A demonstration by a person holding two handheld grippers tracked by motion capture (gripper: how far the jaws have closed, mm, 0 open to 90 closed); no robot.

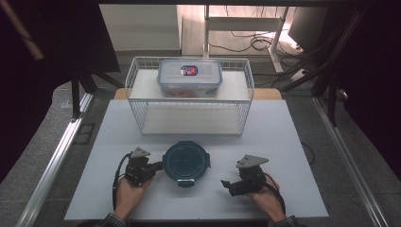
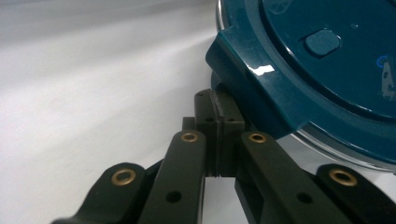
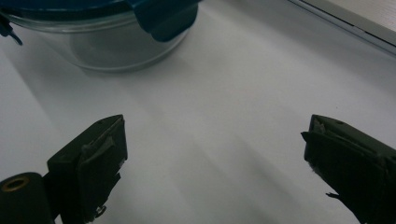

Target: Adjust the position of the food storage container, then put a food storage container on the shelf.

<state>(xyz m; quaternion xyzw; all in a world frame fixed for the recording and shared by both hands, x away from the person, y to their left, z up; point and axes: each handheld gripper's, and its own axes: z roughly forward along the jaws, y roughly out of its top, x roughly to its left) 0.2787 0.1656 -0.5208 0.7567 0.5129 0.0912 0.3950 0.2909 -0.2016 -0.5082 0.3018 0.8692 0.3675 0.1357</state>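
Observation:
A round glass container with a dark teal lid sits at the front middle of the white table. My left gripper lies at its left side. In the left gripper view its jaws are pressed together with nothing between them, and their tips rest right under the lid's side latch flap. My right gripper rests on the table to the right of the container, apart from it. Its jaws stand wide open over bare table, with the glass container farther ahead.
A white wire rack stands behind the round container. A rectangular clear box with a lid sits on its top shelf. Metal rails run along both sides of the table, and cables lie on the floor beyond.

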